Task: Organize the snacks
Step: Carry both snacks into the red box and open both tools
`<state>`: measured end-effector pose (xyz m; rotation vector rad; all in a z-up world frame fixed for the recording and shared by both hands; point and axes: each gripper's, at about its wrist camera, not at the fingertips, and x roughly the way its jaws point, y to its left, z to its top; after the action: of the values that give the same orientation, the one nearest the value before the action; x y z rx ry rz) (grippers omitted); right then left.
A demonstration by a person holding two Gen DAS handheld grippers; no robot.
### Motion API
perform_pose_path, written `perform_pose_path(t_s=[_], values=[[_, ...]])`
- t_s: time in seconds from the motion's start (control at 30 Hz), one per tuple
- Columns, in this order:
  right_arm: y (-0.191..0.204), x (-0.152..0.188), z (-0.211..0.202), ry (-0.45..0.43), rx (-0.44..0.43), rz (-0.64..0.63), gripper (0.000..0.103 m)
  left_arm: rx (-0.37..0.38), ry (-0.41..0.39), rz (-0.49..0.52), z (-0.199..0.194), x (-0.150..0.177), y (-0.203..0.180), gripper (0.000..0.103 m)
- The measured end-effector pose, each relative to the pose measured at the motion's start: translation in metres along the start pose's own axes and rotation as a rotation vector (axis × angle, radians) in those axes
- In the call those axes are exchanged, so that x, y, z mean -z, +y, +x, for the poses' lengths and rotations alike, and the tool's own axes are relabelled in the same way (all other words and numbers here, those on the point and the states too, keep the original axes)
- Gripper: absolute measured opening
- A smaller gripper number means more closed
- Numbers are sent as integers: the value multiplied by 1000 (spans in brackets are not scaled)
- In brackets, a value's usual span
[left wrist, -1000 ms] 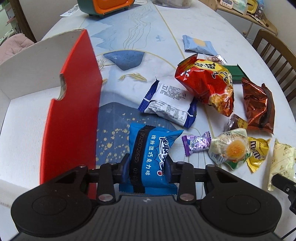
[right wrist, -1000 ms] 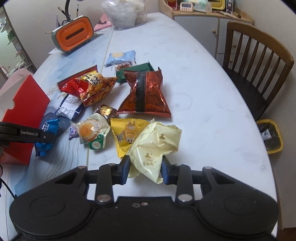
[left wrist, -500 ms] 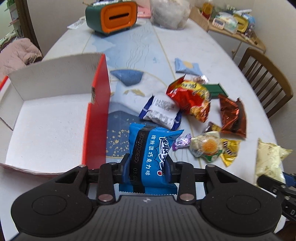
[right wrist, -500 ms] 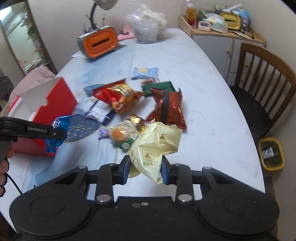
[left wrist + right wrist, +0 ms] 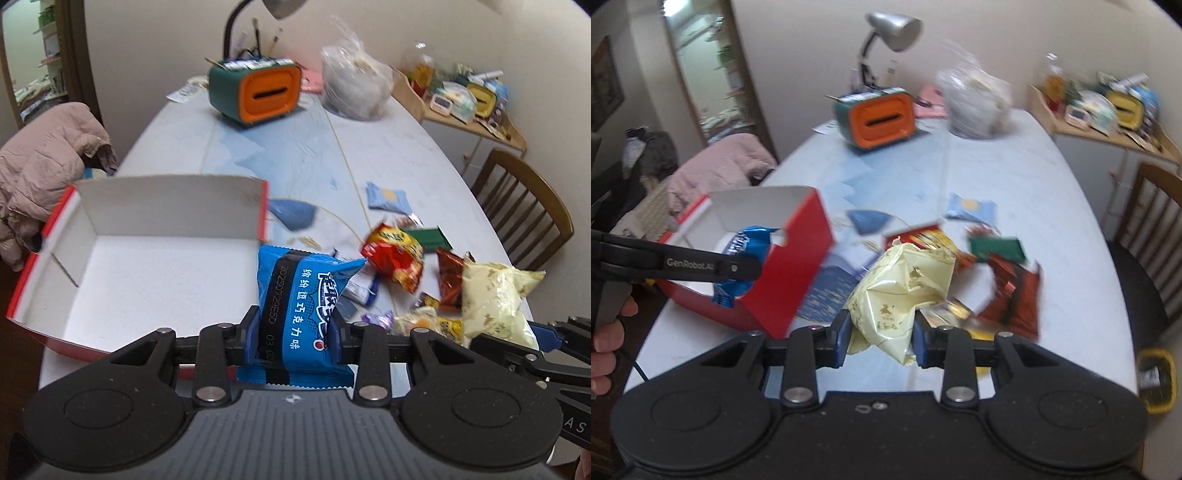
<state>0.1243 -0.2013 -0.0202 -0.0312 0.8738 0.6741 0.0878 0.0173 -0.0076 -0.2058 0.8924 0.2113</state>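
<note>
The counter (image 5: pixel 388 155) carries an open red box (image 5: pixel 155 273) with a white inside, lying ahead and left of the left gripper (image 5: pixel 295 332). That gripper is clenched on a blue packet (image 5: pixel 299 295), held upright with its long axis pointing away, just right of the box's near corner. The left arm is nearer the box, so a short move left should bring the packet over the opening. The right gripper (image 5: pixel 879 338) grips a crinkled pale yellow bag (image 5: pixel 901 291), farther right. Loose snacks (image 5: pixel 395 254) lie ahead and right.
</note>
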Motion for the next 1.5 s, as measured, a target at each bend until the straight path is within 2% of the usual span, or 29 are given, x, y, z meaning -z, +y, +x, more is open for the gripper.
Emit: perform_pose_path(t_s=[0.3,0.5,1.07,1.23,1.5], values=[[65,-37,21,-49,-86,-135,32,-61,-44,-37,-14,-11,49,35],[104,-47,45,-36,-116,-202,32,-113,-41,-56,-11,-13,83,35],[163,-58,140,107,-134,-230,32,-217,69,-61,43,-28,172,36],[177,-56,166,180,-152,-249,32,-232,116,-39,67,-32,185,36],[192,-48,194,245,-138,-264,33,-224,192,0,98,-30,189,36]])
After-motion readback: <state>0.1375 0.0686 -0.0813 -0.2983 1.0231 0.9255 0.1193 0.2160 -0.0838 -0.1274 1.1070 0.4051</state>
